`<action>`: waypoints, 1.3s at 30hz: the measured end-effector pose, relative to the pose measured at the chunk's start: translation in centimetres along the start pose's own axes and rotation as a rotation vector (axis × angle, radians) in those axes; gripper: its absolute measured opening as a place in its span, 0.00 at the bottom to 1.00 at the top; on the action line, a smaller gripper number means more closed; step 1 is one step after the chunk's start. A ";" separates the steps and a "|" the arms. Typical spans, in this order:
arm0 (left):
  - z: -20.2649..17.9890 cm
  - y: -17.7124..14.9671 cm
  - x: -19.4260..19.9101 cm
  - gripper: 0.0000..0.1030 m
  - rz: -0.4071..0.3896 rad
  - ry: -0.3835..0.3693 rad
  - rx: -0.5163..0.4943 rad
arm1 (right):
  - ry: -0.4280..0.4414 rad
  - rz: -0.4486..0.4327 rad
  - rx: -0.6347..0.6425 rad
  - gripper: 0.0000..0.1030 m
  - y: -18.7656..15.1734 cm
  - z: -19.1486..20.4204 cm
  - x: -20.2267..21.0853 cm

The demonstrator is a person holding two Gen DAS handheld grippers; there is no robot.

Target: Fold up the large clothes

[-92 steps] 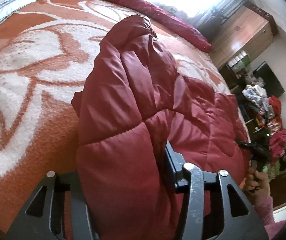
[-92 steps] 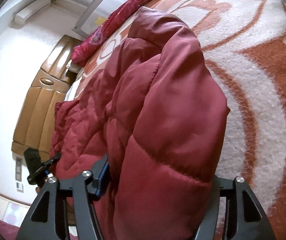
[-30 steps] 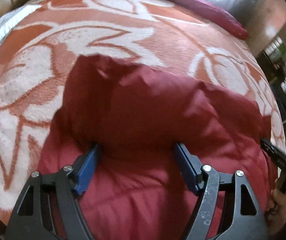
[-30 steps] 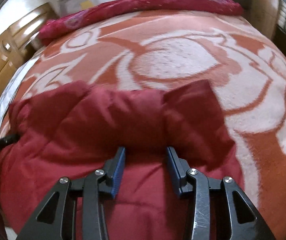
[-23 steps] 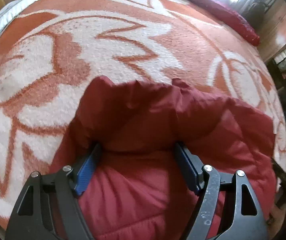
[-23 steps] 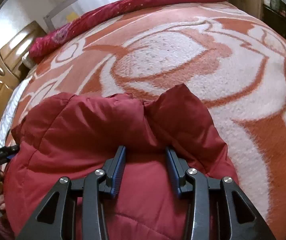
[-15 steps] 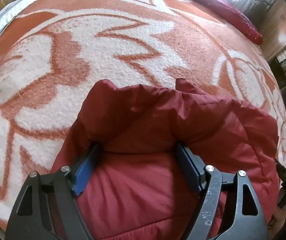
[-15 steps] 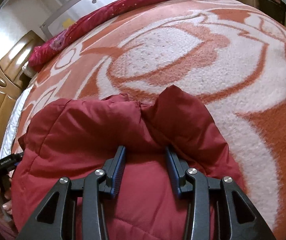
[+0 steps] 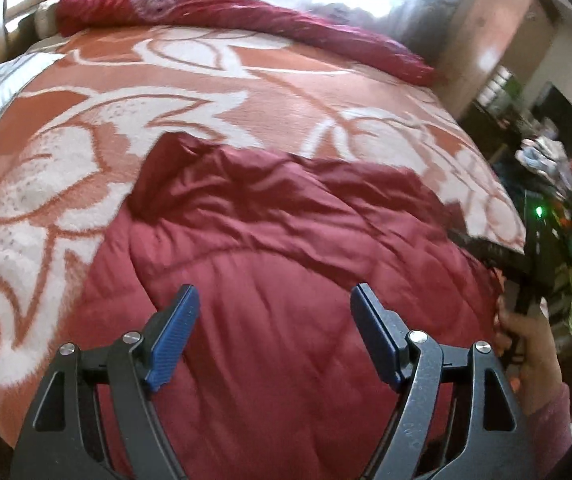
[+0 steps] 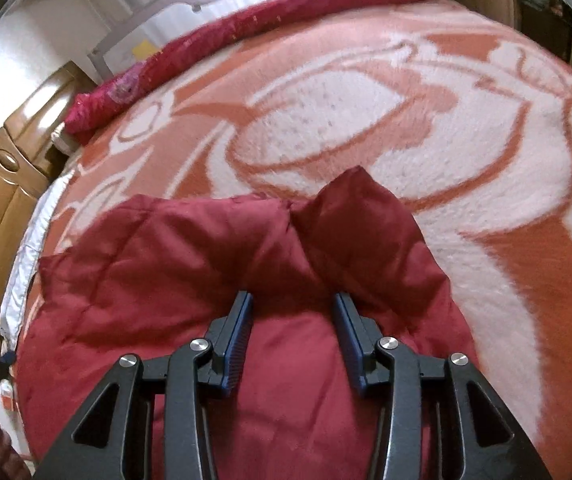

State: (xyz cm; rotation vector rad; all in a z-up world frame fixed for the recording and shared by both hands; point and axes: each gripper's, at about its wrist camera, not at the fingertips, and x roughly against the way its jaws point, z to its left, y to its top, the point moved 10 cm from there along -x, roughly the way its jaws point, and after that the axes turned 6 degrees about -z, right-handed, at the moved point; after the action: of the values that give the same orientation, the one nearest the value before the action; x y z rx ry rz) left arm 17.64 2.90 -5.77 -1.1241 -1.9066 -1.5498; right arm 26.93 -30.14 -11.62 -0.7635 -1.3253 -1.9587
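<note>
A dark red quilted puffer jacket (image 9: 286, 248) lies folded on the orange and white patterned blanket (image 9: 133, 92) of a bed. It also shows in the right wrist view (image 10: 189, 264). My left gripper (image 9: 273, 304) is open and empty, hovering just above the jacket's near part. My right gripper (image 10: 292, 308) is open, its blue pads resting at the folded edge of the jacket with nothing pinched between them. In the left wrist view the right gripper (image 9: 502, 256) and the hand that holds it show at the jacket's right edge.
A rolled magenta quilt (image 9: 245, 20) lies along the far edge of the bed. A wooden headboard (image 10: 1, 184) stands at the left. A wooden cabinet (image 9: 486, 40) and a pile of clutter (image 9: 566, 200) stand to the right of the bed.
My left gripper has lifted up and back off the jacket fold, which now lies flat. My right gripper has pulled back slightly, still open at the folded edge.
</note>
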 end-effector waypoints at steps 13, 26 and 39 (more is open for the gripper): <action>-2.6 -5.5 -0.5 0.76 0.043 0.014 -0.110 | 0.112 -0.024 0.296 0.50 -8.6 8.8 9.4; -1.4 -6.8 -2.4 0.78 0.028 0.029 -0.095 | 0.057 0.018 0.306 0.52 -11.2 7.5 5.3; -1.7 -6.9 -2.5 0.81 0.001 0.051 -0.093 | 0.064 -0.031 0.279 0.52 -11.2 7.3 5.2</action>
State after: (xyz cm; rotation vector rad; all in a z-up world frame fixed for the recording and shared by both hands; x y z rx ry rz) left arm 13.26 0.20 -11.31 -1.1125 -1.8173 -1.6665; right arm 15.85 -21.05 -11.65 -0.5443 -1.5375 -1.7560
